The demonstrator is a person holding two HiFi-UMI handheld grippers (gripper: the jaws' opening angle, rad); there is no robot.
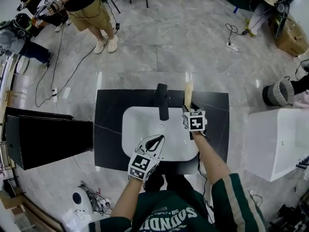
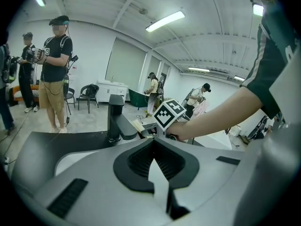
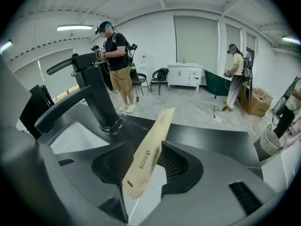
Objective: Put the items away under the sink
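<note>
One white sink (image 1: 131,125), one black faucet (image 1: 163,103), two grippers above.
The right gripper (image 1: 189,108) clamps one tan paper sleeve (image 3: 148,153); the left gripper (image 2: 153,143) has its jaws pressed together, empty.

A person in a black T-shirt and khaki shorts (image 1: 87,8) is standing on the grey tiled floor (image 1: 178,37), with a thin black cable (image 1: 72,65) trailing across the tiles beside their feet. Another person in a yellow top (image 3: 236,62) is standing near a brown cardboard box (image 3: 257,101). A black chair (image 3: 161,79) is sitting just beside a white cabinet (image 3: 185,75) at the far wall. A white power strip (image 1: 233,46) is lying on the floor, and a long fluorescent ceiling light (image 2: 164,21) is glowing overhead.
</note>
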